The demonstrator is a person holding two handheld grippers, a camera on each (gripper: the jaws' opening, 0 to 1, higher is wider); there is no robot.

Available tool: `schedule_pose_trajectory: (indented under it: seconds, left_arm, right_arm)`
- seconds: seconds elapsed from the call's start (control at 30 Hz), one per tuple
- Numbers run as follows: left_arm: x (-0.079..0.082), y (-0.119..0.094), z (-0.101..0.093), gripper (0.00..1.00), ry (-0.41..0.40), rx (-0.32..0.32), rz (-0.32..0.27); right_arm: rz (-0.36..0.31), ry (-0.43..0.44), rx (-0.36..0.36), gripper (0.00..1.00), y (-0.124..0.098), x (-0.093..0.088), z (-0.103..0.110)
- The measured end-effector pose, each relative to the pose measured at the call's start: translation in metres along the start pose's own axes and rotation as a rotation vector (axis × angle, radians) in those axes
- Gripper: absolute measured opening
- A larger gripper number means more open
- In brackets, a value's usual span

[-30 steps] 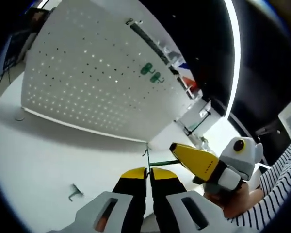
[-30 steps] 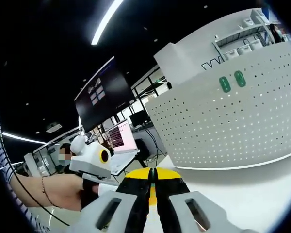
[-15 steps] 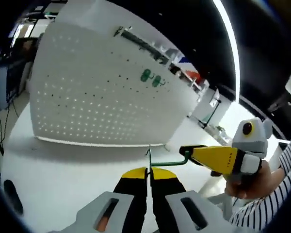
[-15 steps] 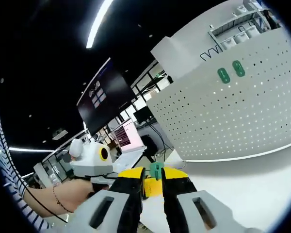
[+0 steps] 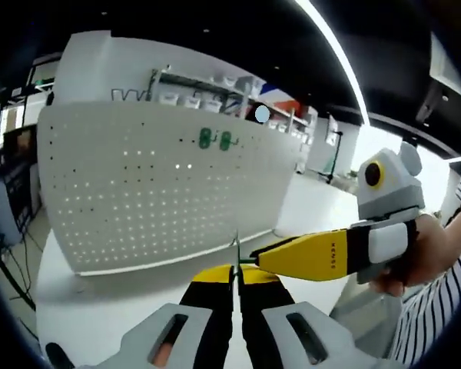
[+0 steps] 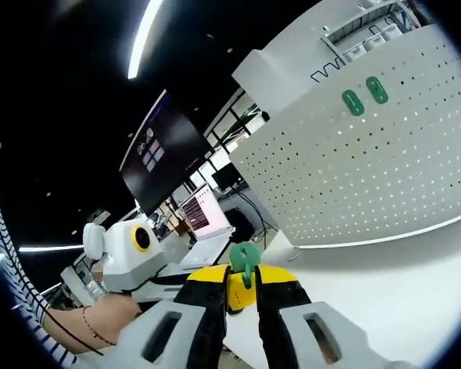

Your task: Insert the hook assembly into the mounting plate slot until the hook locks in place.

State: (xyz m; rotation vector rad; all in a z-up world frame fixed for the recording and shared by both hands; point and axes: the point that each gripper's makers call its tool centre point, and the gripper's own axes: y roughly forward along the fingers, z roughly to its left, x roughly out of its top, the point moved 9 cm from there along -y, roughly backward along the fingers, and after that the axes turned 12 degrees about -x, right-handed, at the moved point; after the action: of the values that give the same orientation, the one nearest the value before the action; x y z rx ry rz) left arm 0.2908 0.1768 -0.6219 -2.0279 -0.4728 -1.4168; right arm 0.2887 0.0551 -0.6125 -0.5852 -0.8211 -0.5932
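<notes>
Hook assembly (image 6: 243, 260): green piece with a rounded head, standing up between the jaws of the right gripper (image 6: 243, 286) at their tips. In the left gripper view a thin wire part (image 5: 237, 247) rises just past the tips of the left gripper (image 5: 236, 275), meeting the yellow tip of the right gripper (image 5: 307, 255), which enters from the right. Whether wire and green piece are one item cannot be told.

Right gripper: jaws slightly parted, pinching the green piece. A hand (image 5: 422, 257) in a striped sleeve holds it.

Left gripper: jaws pressed together, with the thin wire at their tips; the contact itself is too small to confirm. In the right gripper view it sits to the left of and behind the right gripper's jaws (image 6: 150, 288), held in a hand (image 6: 100, 327).

Mounting plate: white perforated panel (image 6: 369, 177), upright ahead of both grippers and well apart from them, standing on the white tabletop (image 6: 399, 292). Two green hooks (image 6: 364, 95) already sit near its upper edge, side by side. No separate slot can be made out.

Step in hand, as judged: both grippers are together on the hook parts in the air in front of the panel; insertion not begun.

Next move, as judged: carry the hook assembly forward to the panel, line its back up with a chosen row of holes, and press until it seats. The fine wire could twist or slip if the two grippers pull unevenly.
</notes>
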Motion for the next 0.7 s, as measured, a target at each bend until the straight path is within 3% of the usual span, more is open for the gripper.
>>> schedule_pose_trajectory:
  seconds: [0.27,0.7]
  left_arm:
    - [0.0036,0.0004,-0.0013,0.01,0.066,0.017,-0.010]
    - [0.0016,-0.0047,0.0020,0.02,0.080,0.028,0.008]
  right_arm:
    - [-0.019,-0.012,-0.014,0.03,0.0019,0.0016,-0.0008]
    - [-0.030,-0.081,-0.025,0.00,0.0045,-0.0029,0.0055]
